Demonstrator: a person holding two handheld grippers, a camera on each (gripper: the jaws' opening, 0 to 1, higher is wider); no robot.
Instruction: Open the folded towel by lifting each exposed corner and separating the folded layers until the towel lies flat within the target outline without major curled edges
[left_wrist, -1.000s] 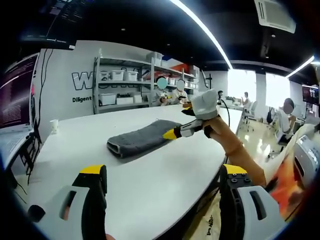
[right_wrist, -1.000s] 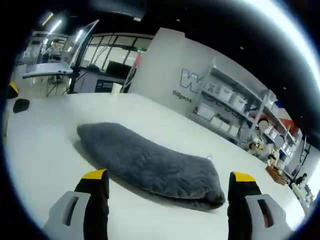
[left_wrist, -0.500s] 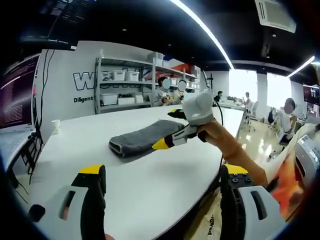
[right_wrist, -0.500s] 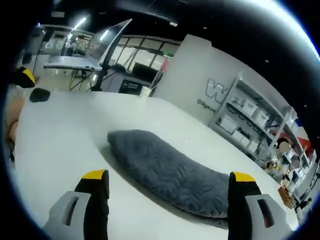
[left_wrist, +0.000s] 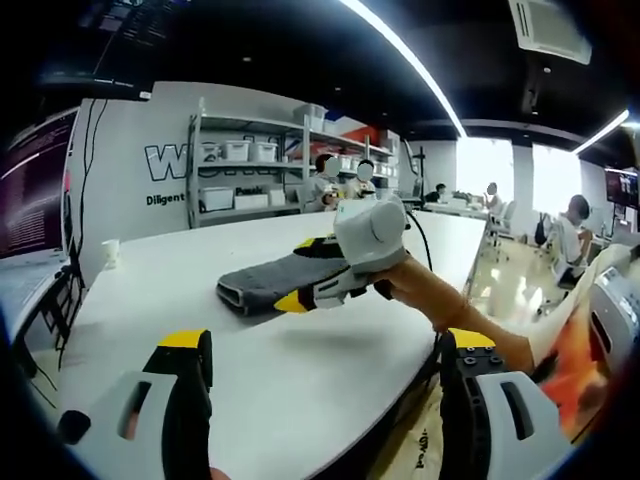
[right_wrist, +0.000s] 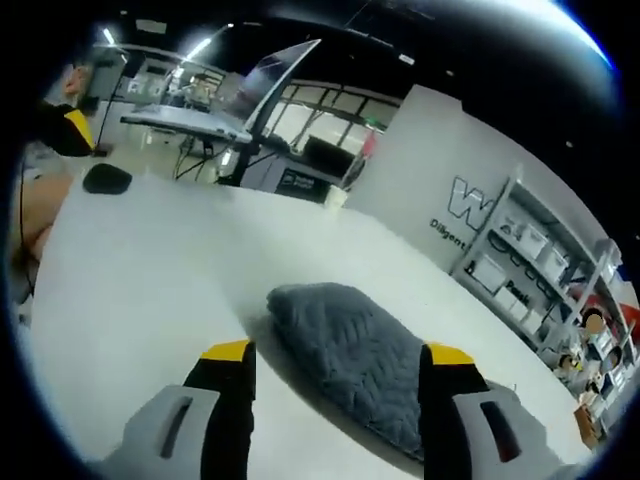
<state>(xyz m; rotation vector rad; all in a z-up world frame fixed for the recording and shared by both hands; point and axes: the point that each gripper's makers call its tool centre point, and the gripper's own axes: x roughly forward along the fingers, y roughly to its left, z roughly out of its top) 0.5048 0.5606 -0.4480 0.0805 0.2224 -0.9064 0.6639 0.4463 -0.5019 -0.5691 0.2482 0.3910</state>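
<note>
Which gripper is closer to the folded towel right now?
Right. The right gripper is at the grey towel, its open jaws straddling the near end. The left gripper hangs back over the white table's near edge, jaws open, well short of the towel.

The wall (left_wrist: 130, 140) carries large cut-off lettering (beginning "W") above a smaller line starting "Diligent".

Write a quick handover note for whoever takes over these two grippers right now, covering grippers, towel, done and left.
Right gripper: open, jaws straddling the near end of the grey towel, nothing gripped.
Left gripper: open, empty, held back above the white table.
Towel: folded in a thick bundle on the table.
Done: nothing unfolded yet.
Left: grab an exposed corner, separate the layers, spread it flat.
</note>
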